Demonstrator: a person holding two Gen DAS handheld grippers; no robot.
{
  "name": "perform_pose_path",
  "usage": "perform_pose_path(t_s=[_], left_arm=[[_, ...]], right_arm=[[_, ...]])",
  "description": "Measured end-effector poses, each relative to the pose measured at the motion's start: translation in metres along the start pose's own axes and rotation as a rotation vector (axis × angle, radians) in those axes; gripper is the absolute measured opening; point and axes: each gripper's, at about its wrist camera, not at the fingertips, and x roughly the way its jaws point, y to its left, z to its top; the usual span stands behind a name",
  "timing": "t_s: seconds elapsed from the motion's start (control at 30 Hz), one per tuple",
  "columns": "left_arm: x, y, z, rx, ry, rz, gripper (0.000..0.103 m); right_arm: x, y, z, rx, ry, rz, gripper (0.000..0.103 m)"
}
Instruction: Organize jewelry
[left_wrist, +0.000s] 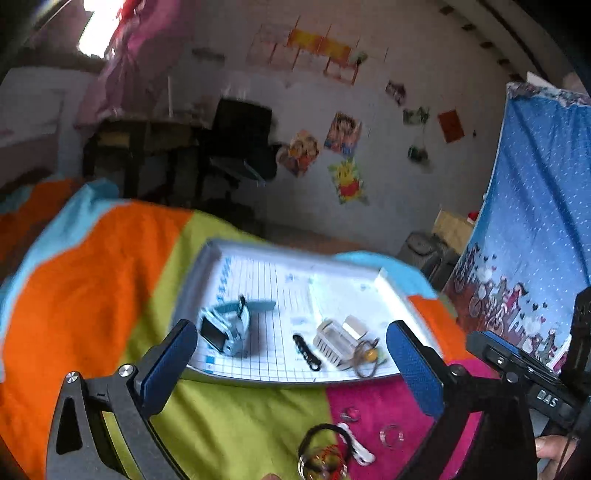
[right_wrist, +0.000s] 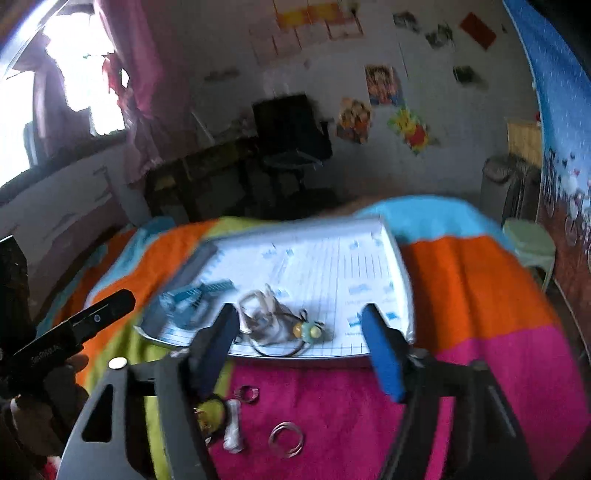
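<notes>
A white tray (left_wrist: 212, 258) lined with grid paper lies on the bed. It holds a blue watch (left_wrist: 225, 328), a black clip (left_wrist: 306, 352), a white comb clip (left_wrist: 334, 341) and a hair tie with a yellow bead (left_wrist: 369, 356). My left gripper (left_wrist: 291, 330) hovers open over the tray's near edge with nothing between its blue pads (left_wrist: 415, 365). My right gripper (right_wrist: 299, 314) is open too and empty, above the beaded hair tie (right_wrist: 308, 330). On the blanket below lie a ring (right_wrist: 249, 393), thin bangles (right_wrist: 286, 435), a white clip (right_wrist: 232, 424) and a black hair tie (left_wrist: 325, 430).
The bed wears a striped blanket (left_wrist: 92, 277) in orange, green, blue and pink. A blue patterned curtain (left_wrist: 535, 221) hangs at the right, with a green stool (right_wrist: 532, 240) beside the bed. A dark desk and chair (left_wrist: 240, 140) stand by the far wall.
</notes>
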Motion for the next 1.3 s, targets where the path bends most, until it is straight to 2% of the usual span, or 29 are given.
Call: perform_pose_path(t_s=[0.17, 0.27, 0.37, 0.63, 0.8, 1.1, 1.3], left_arm=[[-0.055, -0.014, 0.012, 0.035, -0.023, 0.002, 0.103], [-0.096, -0.027, 0.011, 0.088, -0.068, 0.019, 0.103], [-0.126, -0.033, 0.008, 0.105, -0.081, 0.005, 0.103], [-0.201, -0.049, -0.012, 0.118, -0.106, 0.0, 0.103], [-0.231, -0.055, -0.032, 0.127, -0.118, 0.013, 0.103], [-0.261, -0.05, -0.052, 0.104, -0.128, 0.052, 0.103], [-0.268, -0.063, -0.068, 0.191, -0.112, 0.06, 0.103]], right_arm=[[-0.071, 0.017, 0.007, -0.041, -0.109, 0.026, 0.094], [-0.109, 0.026, 0.007, -0.061, -0.164, 0.037, 0.095], [-0.142, 0.034, 0.005, -0.073, -0.199, 0.041, 0.102], [-0.219, 0.051, -0.013, -0.104, -0.253, 0.058, 0.102], [-0.246, 0.056, -0.026, -0.127, -0.256, 0.054, 0.102], [-0.284, 0.051, -0.05, -0.14, -0.25, 0.008, 0.102], [-0.288, 0.043, -0.062, -0.124, -0.224, -0.01, 0.102]])
